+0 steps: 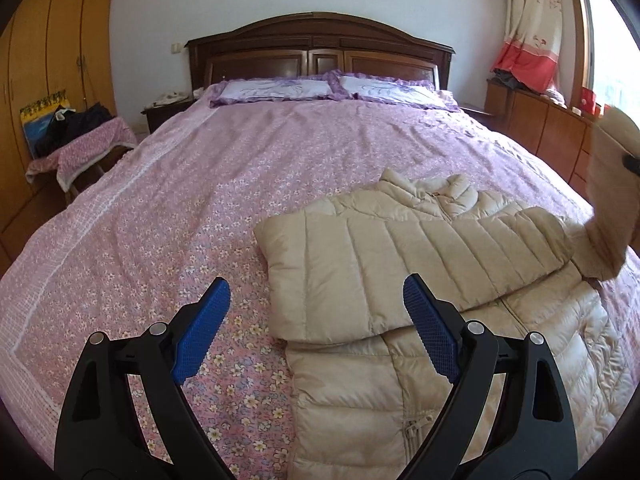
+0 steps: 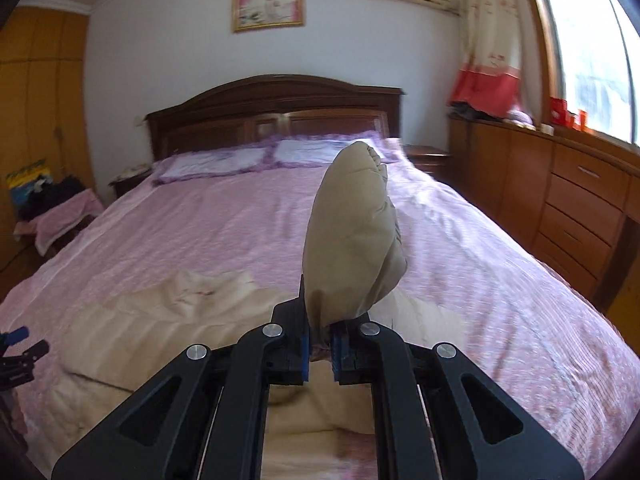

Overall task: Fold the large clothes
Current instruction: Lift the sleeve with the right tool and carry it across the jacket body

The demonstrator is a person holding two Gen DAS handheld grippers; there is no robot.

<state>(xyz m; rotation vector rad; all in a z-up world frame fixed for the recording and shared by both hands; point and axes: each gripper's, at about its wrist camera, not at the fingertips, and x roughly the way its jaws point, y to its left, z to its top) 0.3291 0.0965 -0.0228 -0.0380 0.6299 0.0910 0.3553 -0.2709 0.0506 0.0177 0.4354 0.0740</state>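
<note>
A beige down jacket (image 1: 400, 264) lay on the bed (image 1: 200, 184) near its foot, one sleeve folded across the chest. The right tool (image 2: 320, 350) was clamped on the other sleeve's cuff (image 2: 352, 236), lifted clear; the left tool (image 1: 316, 332) hung spread apart, holding nothing. The jacket looked light, puffy and slippery, best pinched at cuffs, hem or seams.
</note>
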